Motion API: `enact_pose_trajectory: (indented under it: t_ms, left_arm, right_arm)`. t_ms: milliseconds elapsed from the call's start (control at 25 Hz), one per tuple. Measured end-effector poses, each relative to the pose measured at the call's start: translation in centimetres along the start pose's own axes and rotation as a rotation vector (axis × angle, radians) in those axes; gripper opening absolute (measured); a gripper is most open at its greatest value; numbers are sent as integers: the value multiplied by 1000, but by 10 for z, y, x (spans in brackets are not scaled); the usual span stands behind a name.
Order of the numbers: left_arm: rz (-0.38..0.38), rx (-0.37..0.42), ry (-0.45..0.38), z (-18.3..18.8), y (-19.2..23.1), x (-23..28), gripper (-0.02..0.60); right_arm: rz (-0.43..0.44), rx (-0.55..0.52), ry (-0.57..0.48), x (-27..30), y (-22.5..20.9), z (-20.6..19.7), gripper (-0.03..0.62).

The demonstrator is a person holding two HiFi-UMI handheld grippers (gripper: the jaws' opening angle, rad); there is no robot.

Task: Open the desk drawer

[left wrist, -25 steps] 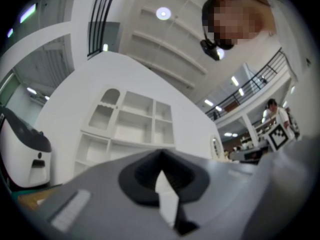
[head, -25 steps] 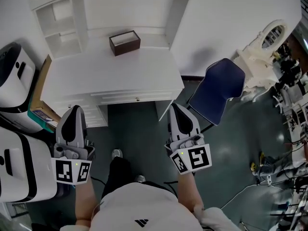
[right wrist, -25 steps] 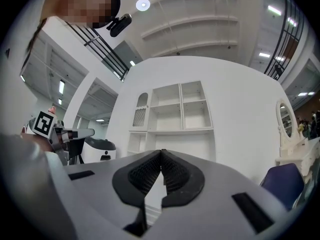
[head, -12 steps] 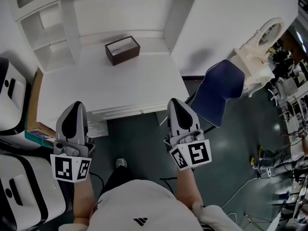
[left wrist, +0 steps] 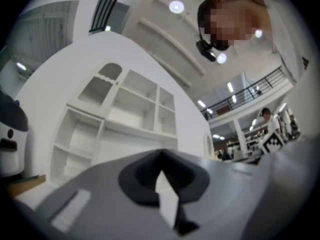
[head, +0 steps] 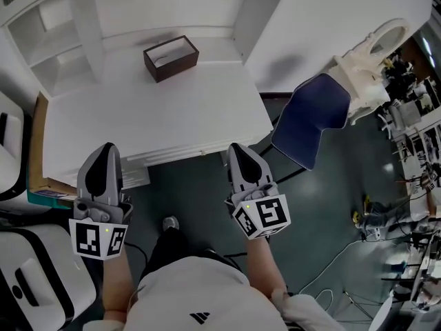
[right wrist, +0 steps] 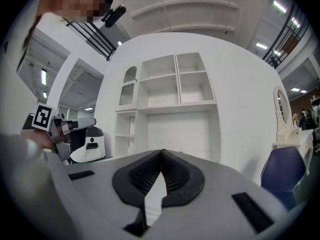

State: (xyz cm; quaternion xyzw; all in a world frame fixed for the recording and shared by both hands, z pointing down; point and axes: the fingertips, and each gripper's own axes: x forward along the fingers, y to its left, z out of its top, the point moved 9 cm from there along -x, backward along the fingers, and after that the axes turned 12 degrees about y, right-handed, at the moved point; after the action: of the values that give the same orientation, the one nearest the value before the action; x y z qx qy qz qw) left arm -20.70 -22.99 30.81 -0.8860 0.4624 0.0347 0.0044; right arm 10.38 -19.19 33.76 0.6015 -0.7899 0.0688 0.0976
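Note:
The white desk (head: 158, 119) has a shallow drawer (head: 176, 156) under its front edge, shut, with a small knob (head: 202, 152). My right gripper (head: 236, 147) is shut and empty, its tip at the desk's front edge just right of the knob. It does not touch the knob. My left gripper (head: 105, 147) is shut too, with its tip over the desk's front left corner. The right gripper view shows my right gripper (right wrist: 161, 151) with its ribbed pads together, pointing level at the shelves (right wrist: 175, 99). In the left gripper view my left gripper (left wrist: 161, 153) points slightly up at the shelves (left wrist: 127, 116).
A brown open box (head: 170, 57) stands on the desk near the shelf unit (head: 83, 19). A blue chair (head: 310, 119) is right of the desk, white ornate furniture (head: 365, 57) beyond it. White machines (head: 31, 274) and a stack of boards (head: 41, 181) crowd the left. The person's legs stand under the desk.
Both grippers have come forward to the desk's front edge. The right one has shifted left toward the knob. Both stay shut.

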Motion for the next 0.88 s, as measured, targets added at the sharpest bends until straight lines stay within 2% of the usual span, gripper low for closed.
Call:
enact_pose_trajectory:
  t_ms: [240,640,880]
  left_arm:
    - [-39,9,30,-17,2,10,5]
    - [-130,24,23,-33,4,31,5]
    - [-152,17,14,-39,15,44,5]
  right_arm:
    - [3,73,136,21,-4,-47,-12]
    - [-1,251,330,64,-17,-127,-6]
    - [-22,304,435,90,-28,-165,9]
